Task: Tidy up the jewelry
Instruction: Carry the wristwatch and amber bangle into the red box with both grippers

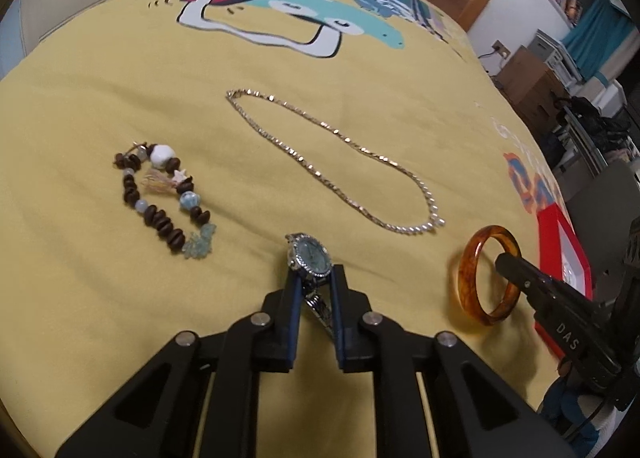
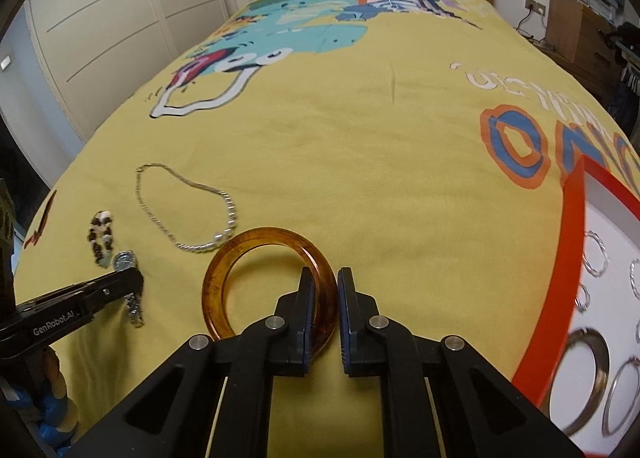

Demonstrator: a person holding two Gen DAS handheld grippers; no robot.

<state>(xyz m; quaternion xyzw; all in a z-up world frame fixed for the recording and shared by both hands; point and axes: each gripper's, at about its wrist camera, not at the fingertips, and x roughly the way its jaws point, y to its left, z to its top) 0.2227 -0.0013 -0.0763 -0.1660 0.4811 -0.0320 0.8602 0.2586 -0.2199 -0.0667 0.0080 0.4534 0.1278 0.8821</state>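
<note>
On the yellow bedspread (image 2: 360, 162) lie 4 loose pieces of jewelry: 1 wristwatch (image 1: 310, 258), 1 amber bangle (image 2: 240, 258), 1 silver chain necklace (image 1: 332, 162) and 1 beaded bracelet (image 1: 164, 198). The wristwatch, with a pale blue dial ringed in small stones, stands up between the fingers of the left gripper (image 1: 314, 278), which are drawn narrow and pinch its metal band just under the dial. The amber bangle is tilted up off the cloth to the right of the watch, its rim clamped by the right gripper (image 2: 325, 278), with 1 finger inside the ring and 1 outside. The necklace lies in 1 long closed loop beyond the watch, flat on the cloth and apart from it. The beaded bracelet, dark brown beads with a few white and pale blue ones and a small tassel, lies left of the necklace and apart from it. At the far right sits 1 tray with a red rim (image 2: 568, 258) and a white inside, where at least 6 silver rings and hoops (image 2: 596, 258) lie; the tray runs out of view, so the full count cannot be told.
</note>
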